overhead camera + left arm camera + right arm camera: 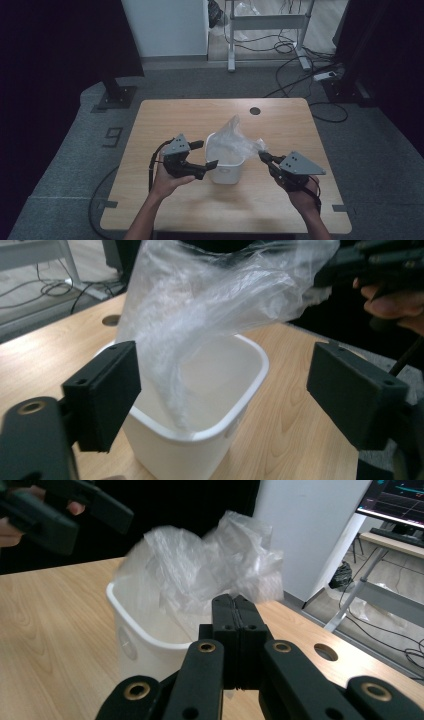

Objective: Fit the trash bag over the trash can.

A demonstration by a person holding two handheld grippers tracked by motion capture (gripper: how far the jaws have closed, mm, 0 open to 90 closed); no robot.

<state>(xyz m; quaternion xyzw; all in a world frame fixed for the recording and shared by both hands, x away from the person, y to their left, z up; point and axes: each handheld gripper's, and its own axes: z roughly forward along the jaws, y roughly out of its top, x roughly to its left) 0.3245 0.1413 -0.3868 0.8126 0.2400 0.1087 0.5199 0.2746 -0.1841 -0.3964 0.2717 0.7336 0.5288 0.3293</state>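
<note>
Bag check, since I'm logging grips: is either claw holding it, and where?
Right claw is shut on the bag at its edge; left claw is open, holding nothing.

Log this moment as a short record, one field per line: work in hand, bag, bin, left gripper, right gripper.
work in hand: lining the bin with the bag
bag: clear plastic bag, partly inside the bin, its top bunched above the rim
bin: white bin, upright on the wooden table
left gripper: left gripper, jaws open, beside the bin
right gripper: right gripper, shut on the bag's edge

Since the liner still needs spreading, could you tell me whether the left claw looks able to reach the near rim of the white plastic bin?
Probably yes: the left claw is open beside the white plastic bin, with nothing between.
</note>
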